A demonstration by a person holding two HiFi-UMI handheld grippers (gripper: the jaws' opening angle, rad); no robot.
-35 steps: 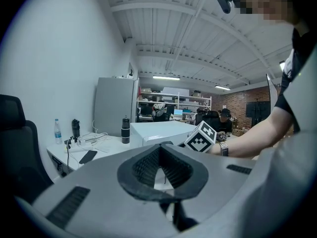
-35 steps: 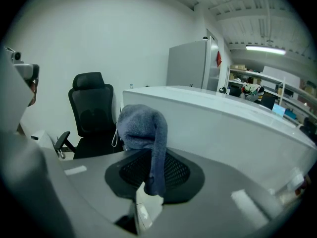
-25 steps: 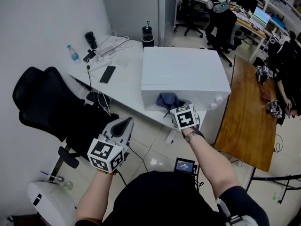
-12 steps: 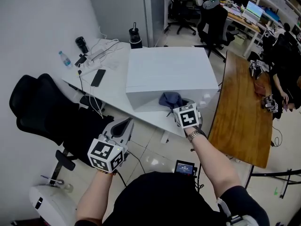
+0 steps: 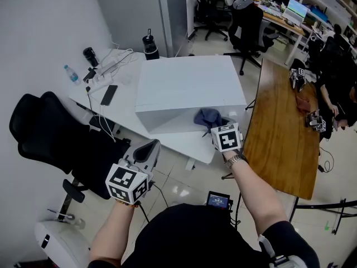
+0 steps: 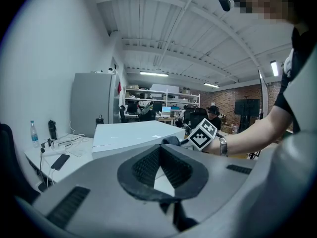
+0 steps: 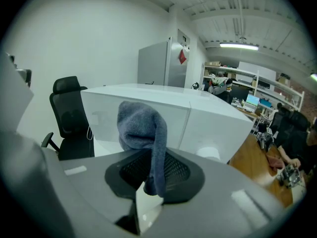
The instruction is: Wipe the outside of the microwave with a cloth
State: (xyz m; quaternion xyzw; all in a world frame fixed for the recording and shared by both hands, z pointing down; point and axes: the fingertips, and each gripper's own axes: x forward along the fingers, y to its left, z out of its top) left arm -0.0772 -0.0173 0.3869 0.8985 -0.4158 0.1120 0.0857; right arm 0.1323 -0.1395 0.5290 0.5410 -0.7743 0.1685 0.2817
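The white microwave (image 5: 189, 88) stands on a white table (image 5: 181, 141). My right gripper (image 5: 216, 126) is shut on a blue-grey cloth (image 5: 207, 116) and holds it at the microwave's front face, right of the middle. In the right gripper view the cloth (image 7: 142, 128) hangs bunched out of the right gripper (image 7: 151, 176), with the microwave (image 7: 208, 120) just behind it; whether they touch I cannot tell. My left gripper (image 5: 149, 148) hangs shut and empty, low in front of the table. The left gripper (image 6: 159, 151) looks toward the microwave (image 6: 131, 133).
A black office chair (image 5: 47, 130) stands left of the table. A phone (image 5: 108, 94), cables, a water bottle (image 5: 70, 73) and a black flask (image 5: 149, 43) sit behind and left of the microwave. A long wooden table (image 5: 279, 138) runs along the right. A person sits at far right.
My right gripper has carried the cloth rightward along the microwave's front, from left of the middle to right of it. The left gripper has shifted the same way, still shut.
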